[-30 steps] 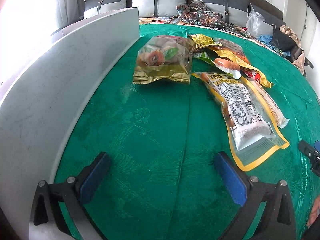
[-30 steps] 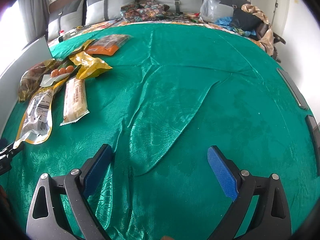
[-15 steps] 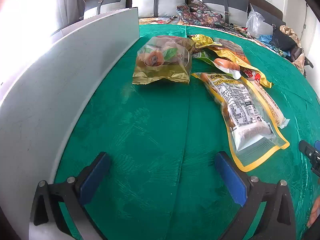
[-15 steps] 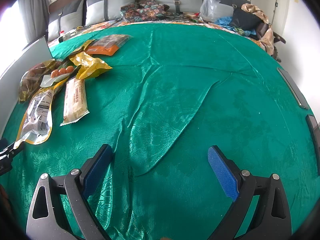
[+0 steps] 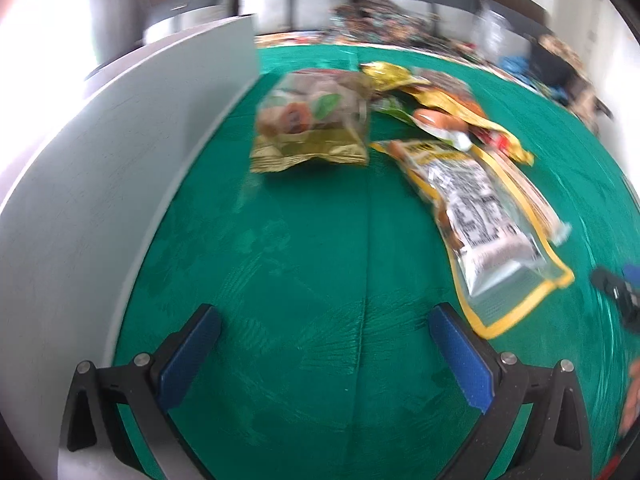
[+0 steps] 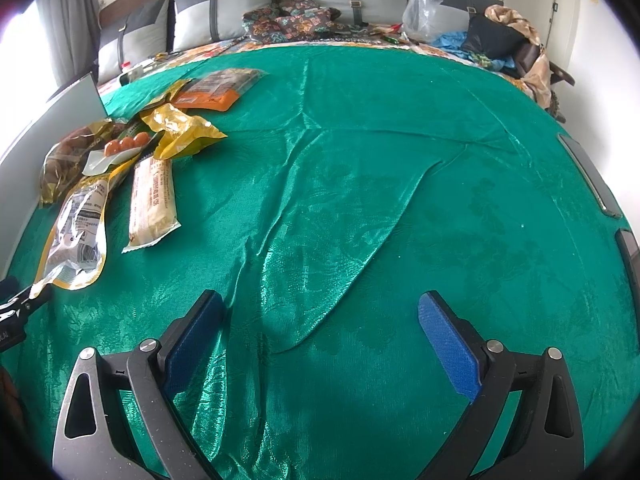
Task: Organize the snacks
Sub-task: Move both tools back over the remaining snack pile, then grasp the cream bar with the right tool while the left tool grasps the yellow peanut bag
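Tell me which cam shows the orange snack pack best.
Right wrist: the orange snack pack lies sharp and unobstructed at the far end of the snack row. The left wrist view is motion-blurred, and I can't pick the pack out behind the other snacks.

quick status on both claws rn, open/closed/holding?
Left claw: open, holding nothing, over bare green cloth.
Right claw: open, holding nothing, over the cloth.

Under both pairs of jaws lies a glossy green cloth [image 6: 360,184] with a woven pattern and wrinkles. The snack packets [image 6: 154,188] ahead and left of the right jaws are shiny plastic film. The grey board [image 5: 100,184], left of the left jaws, looks matt and smooth.
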`<move>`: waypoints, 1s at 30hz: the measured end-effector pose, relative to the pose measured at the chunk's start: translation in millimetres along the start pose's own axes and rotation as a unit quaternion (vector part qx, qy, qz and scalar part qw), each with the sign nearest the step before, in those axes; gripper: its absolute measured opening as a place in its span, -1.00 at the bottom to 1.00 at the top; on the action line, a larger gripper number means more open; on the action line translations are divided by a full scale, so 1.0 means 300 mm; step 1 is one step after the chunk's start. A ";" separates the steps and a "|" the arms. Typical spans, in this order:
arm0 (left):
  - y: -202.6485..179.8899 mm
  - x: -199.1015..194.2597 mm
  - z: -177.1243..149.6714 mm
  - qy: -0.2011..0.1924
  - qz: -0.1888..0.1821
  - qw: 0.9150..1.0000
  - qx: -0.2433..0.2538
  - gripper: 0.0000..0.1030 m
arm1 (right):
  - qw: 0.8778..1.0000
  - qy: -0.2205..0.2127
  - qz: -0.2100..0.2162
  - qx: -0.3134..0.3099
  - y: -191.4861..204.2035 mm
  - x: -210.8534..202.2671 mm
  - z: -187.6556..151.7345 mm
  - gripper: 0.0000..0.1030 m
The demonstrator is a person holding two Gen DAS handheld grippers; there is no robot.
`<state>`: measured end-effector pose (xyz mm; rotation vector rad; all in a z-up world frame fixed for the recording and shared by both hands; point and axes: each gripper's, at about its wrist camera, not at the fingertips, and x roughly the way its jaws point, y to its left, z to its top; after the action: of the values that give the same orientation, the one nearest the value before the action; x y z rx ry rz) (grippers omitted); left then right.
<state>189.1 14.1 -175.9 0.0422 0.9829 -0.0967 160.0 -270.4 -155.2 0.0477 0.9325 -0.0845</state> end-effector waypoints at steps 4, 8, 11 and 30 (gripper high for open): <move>0.019 -0.006 -0.007 -0.007 -0.008 1.000 0.008 1.00 | 0.999 0.038 0.025 -0.022 0.018 0.008 0.051 0.90; 0.022 -0.007 -0.005 -0.007 -0.007 1.000 0.007 1.00 | 0.995 -0.013 0.092 -0.023 0.076 -0.044 0.183 0.90; 0.021 -0.008 -0.005 -0.007 -0.009 1.000 0.007 1.00 | 0.990 0.039 0.109 -0.076 0.184 0.036 0.277 0.86; 0.024 -0.005 -0.008 -0.008 -0.009 1.000 0.007 1.00 | 0.983 0.077 0.128 -0.106 0.285 0.070 0.143 -0.37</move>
<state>186.9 21.5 -176.0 0.0449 0.9671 -0.1203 214.8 -189.7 -146.2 -0.0242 1.0777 0.2601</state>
